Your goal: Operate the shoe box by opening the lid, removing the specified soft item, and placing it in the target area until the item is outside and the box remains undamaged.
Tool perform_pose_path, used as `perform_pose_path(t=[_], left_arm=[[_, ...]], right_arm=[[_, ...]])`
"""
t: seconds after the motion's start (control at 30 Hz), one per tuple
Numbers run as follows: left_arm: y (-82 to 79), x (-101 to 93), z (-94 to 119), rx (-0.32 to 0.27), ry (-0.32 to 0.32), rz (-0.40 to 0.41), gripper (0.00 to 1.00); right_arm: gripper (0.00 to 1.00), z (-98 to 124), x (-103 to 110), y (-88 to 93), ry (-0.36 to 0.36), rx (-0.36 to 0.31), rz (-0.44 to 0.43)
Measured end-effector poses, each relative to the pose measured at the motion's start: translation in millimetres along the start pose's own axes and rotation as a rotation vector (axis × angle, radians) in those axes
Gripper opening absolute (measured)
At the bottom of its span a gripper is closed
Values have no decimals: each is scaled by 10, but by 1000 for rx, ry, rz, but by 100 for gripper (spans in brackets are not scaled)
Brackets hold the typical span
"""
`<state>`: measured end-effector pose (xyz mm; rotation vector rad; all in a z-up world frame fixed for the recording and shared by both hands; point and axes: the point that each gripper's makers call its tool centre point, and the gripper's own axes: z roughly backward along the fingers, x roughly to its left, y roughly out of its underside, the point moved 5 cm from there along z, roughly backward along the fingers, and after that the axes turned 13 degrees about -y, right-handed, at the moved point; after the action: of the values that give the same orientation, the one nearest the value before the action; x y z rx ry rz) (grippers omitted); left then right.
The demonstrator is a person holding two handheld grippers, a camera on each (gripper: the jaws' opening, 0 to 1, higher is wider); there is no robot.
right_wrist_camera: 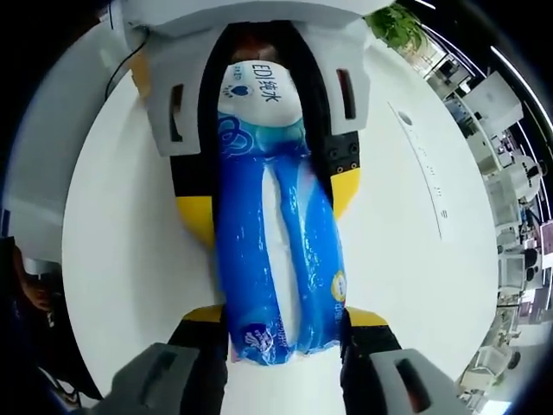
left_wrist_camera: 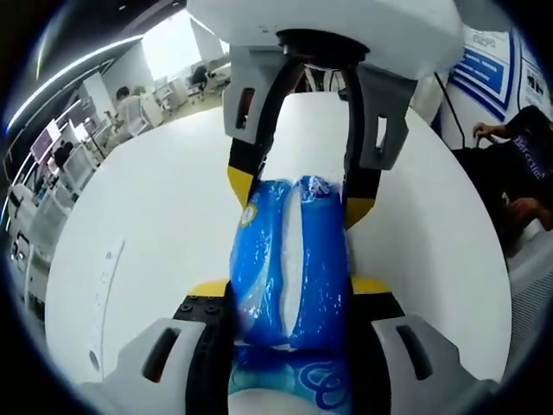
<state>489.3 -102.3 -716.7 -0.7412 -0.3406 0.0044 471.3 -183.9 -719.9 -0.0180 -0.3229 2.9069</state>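
A soft blue-and-white tissue pack [left_wrist_camera: 289,259] in glossy wrap hangs above the white table [left_wrist_camera: 155,216], stretched between the two grippers. My left gripper [left_wrist_camera: 289,290] rises from the bottom of the left gripper view and is shut on the pack's near end, yellow tips pressing on both sides. The right gripper [left_wrist_camera: 300,197] reaches in from the top and clamps the far end. In the right gripper view the same tissue pack [right_wrist_camera: 276,259] runs lengthwise; my right gripper [right_wrist_camera: 283,316] is shut on its lower end, and the left gripper [right_wrist_camera: 270,203] holds its printed upper end.
A thin white strip [left_wrist_camera: 104,294] lies flat on the table, also seen as the strip [right_wrist_camera: 423,164] in the right gripper view. A seated person [left_wrist_camera: 518,164] is beyond the table's edge. Office desks [left_wrist_camera: 52,173] and a potted plant [right_wrist_camera: 397,22] stand further off.
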Motion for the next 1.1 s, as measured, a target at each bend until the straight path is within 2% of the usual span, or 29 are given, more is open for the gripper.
perform_pose_path(t=[0.47,0.57,0.8,0.87,1.1], left_arm=[[-33,64,177,-5,-20,-2,43],[-18,55,223,0,-24,-28,42],[8,81,360,-4,-36,-24,41],[15,110,403,-10,-48,-45,41],[15,187,616,-35,-57,-39,46]], right_arm=[[52,121,76,-20,33,-18,-51],[52,143,96,-35,40,-23,-58],[51,200,145,-101,66,-59,-88],[51,221,156,-108,71,-65,-95],[51,349,255,-283,117,-173,-188]])
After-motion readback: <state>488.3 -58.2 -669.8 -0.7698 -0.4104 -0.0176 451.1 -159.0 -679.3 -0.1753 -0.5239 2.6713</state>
